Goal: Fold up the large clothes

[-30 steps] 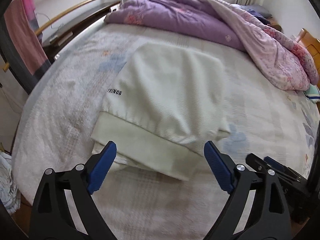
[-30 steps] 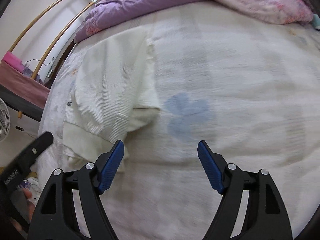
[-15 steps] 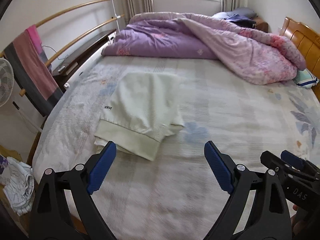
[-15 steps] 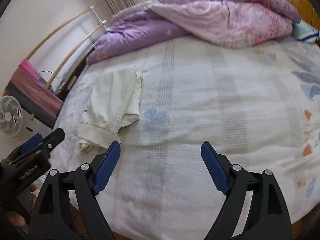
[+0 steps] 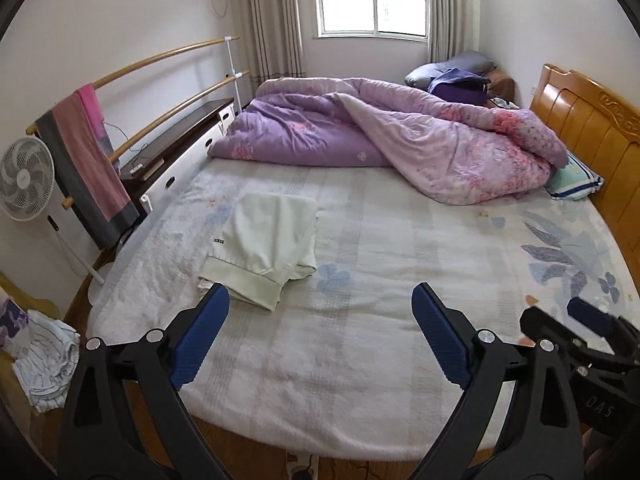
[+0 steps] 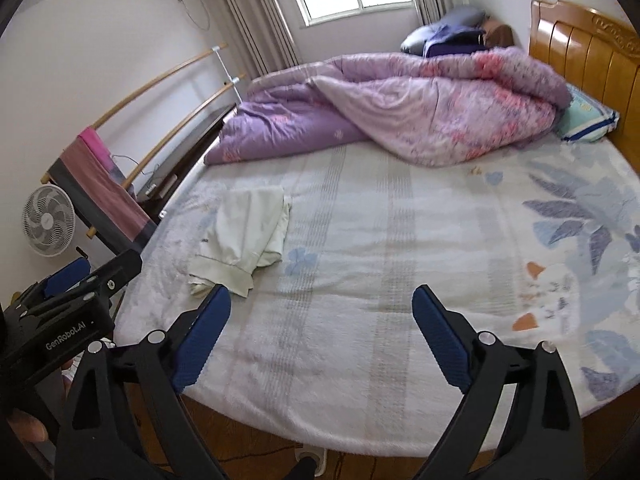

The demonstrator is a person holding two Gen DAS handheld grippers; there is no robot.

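Note:
A cream-white folded garment with a ribbed hem and a small black word on its left edge lies on the left part of the bed; it also shows in the right wrist view. My left gripper is open and empty, held above the bed's near edge, back from the garment. My right gripper is open and empty, also above the near edge. Each gripper shows at the side of the other's view.
A purple and pink quilt is heaped at the far side of the bed. A wooden headboard stands at the right. A towel rail, a fan and a cabinet stand at the left. Loose clothes lie beside the bed.
Both grippers have pulled back and up from the folded garment, so the whole bed now shows. Both stayed open. The garment has not moved.

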